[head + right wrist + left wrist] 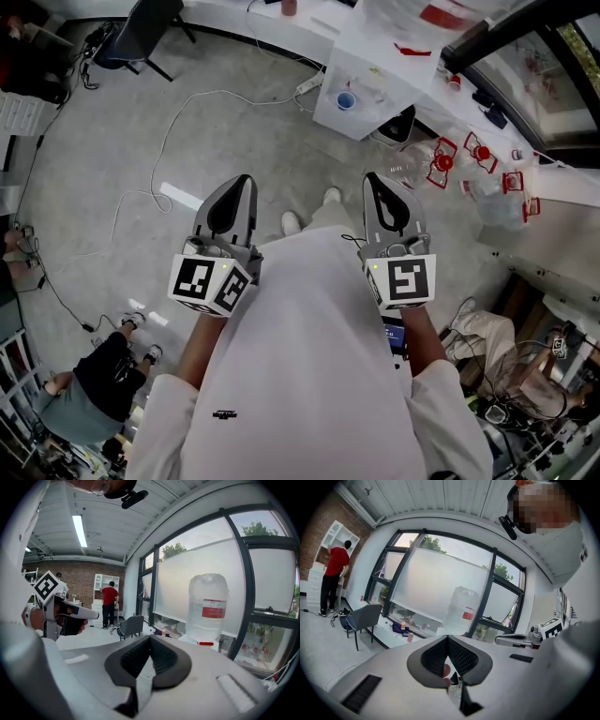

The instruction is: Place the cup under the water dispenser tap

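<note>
— While the grey left gripper (247, 180) and grey right gripper (371, 178) both sit pressed shut and empty, where's the target?
— Small blue-centred white cup (346, 100), seemingly upright on a ledge of the white box-shaped water dispenser (375, 80), well ahead between them, slightly nearer the right one.

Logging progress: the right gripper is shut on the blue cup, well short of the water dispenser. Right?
Not quite: the right gripper is shut on nothing, well short of the water dispenser, as the right gripper view shows. In the head view the blue cup sits at the dispenser.
</note>
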Motion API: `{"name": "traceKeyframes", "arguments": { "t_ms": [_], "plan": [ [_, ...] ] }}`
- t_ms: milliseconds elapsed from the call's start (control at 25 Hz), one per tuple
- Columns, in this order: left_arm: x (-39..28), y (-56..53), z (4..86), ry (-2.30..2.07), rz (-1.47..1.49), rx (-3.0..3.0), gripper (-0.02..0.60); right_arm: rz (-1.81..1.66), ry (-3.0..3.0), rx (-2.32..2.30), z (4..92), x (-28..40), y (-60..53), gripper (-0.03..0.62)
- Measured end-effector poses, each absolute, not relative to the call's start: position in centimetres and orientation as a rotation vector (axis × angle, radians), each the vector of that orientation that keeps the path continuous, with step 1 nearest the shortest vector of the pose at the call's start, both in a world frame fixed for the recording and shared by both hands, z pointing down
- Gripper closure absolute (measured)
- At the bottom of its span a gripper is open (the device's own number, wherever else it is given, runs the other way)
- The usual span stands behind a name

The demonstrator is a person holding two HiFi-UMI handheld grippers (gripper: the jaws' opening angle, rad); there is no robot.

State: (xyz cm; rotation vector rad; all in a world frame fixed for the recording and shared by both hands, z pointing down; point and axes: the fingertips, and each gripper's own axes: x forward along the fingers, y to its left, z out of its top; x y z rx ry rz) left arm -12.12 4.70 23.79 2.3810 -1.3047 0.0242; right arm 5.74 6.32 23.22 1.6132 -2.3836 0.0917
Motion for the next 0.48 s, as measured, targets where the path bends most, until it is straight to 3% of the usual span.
{"name": "traceKeyframes", "arguments": {
  "t_ms": [480],
  "plan": [
    [-10.4, 5.4, 24.3, -1.243, 0.083, 2.386, 0.575, 0.111, -2.371, 1.640, 23.3, 6.4, 7.1, 0.583]
  ]
}}
